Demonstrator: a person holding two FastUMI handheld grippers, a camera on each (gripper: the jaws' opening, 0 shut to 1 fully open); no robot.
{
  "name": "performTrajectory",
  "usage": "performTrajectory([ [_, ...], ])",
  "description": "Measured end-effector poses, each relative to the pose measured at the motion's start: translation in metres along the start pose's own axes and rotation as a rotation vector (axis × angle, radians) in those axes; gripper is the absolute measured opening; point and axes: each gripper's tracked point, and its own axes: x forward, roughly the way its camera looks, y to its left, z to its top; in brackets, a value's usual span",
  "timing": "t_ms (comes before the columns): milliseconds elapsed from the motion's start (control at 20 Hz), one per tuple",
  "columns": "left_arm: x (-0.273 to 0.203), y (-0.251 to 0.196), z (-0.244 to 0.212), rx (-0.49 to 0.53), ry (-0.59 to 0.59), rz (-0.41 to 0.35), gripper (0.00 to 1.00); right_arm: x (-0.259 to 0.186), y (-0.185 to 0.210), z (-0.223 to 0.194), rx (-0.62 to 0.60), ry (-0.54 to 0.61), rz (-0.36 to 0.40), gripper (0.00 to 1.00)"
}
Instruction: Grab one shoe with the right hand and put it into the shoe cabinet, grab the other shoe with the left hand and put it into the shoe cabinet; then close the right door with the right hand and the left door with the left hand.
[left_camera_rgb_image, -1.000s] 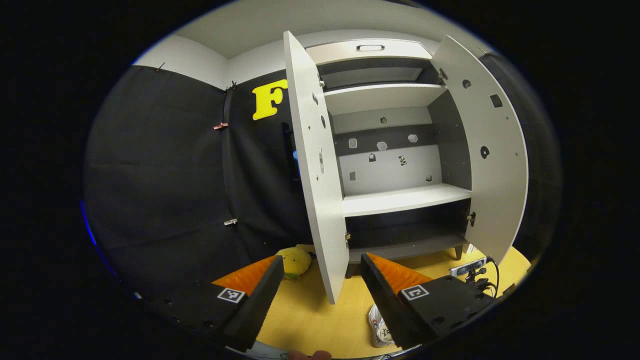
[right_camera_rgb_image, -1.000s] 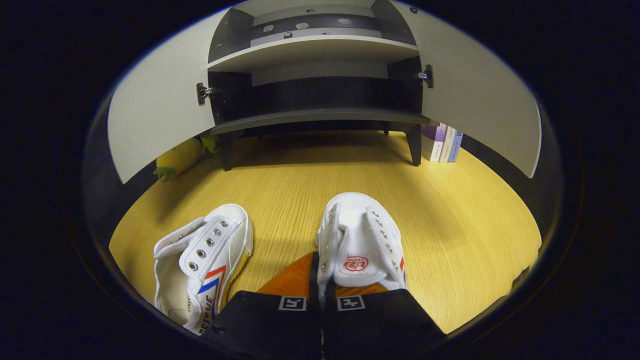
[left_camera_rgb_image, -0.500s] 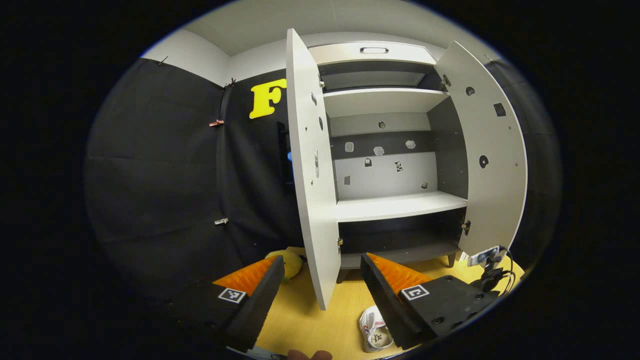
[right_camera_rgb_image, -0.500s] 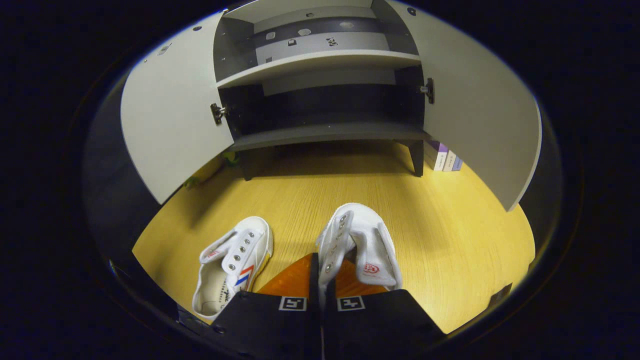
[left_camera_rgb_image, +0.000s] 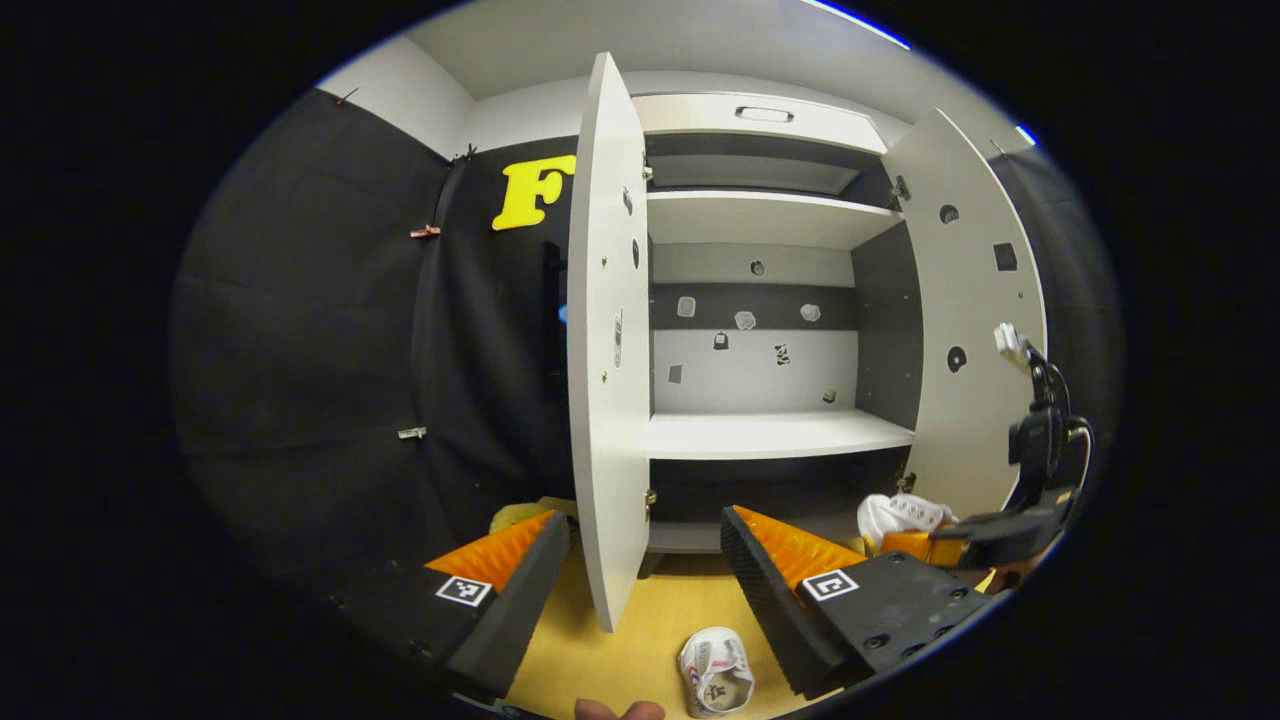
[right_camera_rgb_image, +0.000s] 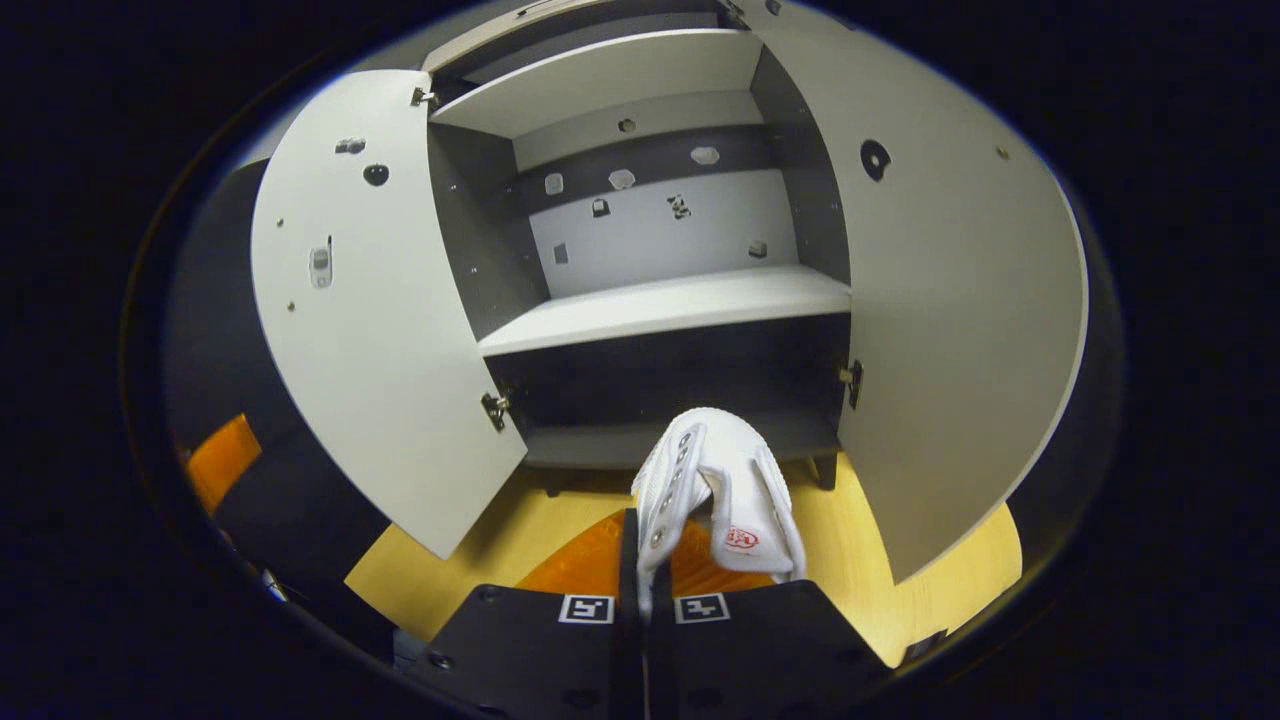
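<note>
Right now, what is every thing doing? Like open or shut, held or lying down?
Left door: open.
Right door: open.
Shoe cabinet: shelves bare, no shoe inside yet.
Right claw: shut on one shoe.
Held shoe: lifted, in front of the bottom shelf.
Left claw: open, holding nothing.
Other shoe: lying on the floor.
</note>
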Motion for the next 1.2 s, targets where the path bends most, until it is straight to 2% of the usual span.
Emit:
performTrajectory([
  [300,0.006,-0.006,-0.003,0.024,-0.006,-0.034,0.96,0.042,0.0,0.107,-0.053,-0.071,-0.023,0.07],
  [550,0.016,-0.007,-0.006,0.008,0.012,-0.046,0.96,0.11,-0.013,0.176,-0.106,-0.103,-0.06,0.07],
  [850,0.024,-0.008,-0.005,0.007,0.021,-0.058,0.97,0.208,-0.034,0.21,-0.201,-0.041,-0.131,0.07],
  [1100,0.025,-0.014,-0.009,-0.022,0.046,-0.071,0.97,0.277,-0.054,0.216,-0.279,0.047,-0.203,0.07],
  [1200,0.024,-0.013,-0.013,-0.018,0.053,-0.066,0.96,0.297,-0.061,0.213,-0.354,0.083,-0.239,0.07],
])
